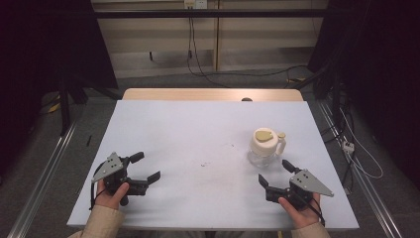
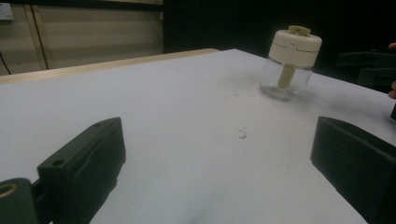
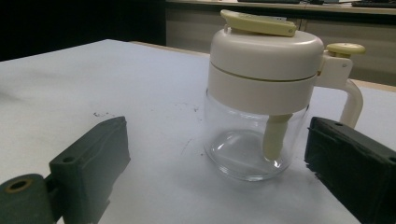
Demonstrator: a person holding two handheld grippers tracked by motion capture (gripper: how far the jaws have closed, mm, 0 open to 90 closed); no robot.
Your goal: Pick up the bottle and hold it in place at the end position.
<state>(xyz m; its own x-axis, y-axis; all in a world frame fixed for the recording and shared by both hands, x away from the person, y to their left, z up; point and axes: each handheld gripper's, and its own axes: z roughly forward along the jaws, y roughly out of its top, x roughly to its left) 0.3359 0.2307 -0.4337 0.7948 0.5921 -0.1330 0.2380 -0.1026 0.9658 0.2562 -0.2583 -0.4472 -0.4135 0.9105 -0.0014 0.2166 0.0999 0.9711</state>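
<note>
The clear glass jar with a cream plastic lid and handle (image 1: 266,147) stands upright on the pale blue-grey tabletop (image 1: 198,148), right of centre — just ahead of the right gripper (image 1: 276,173), jaws spread wide, not touching it. The left gripper (image 1: 147,167) rests well apart, jaws open too — empty.

High view sits above my side, looking forward and down over the whole table (image 1: 198,129). My gripper views ride low — left far from the jar (image 2: 290,63), right close up; all three share it.
</note>
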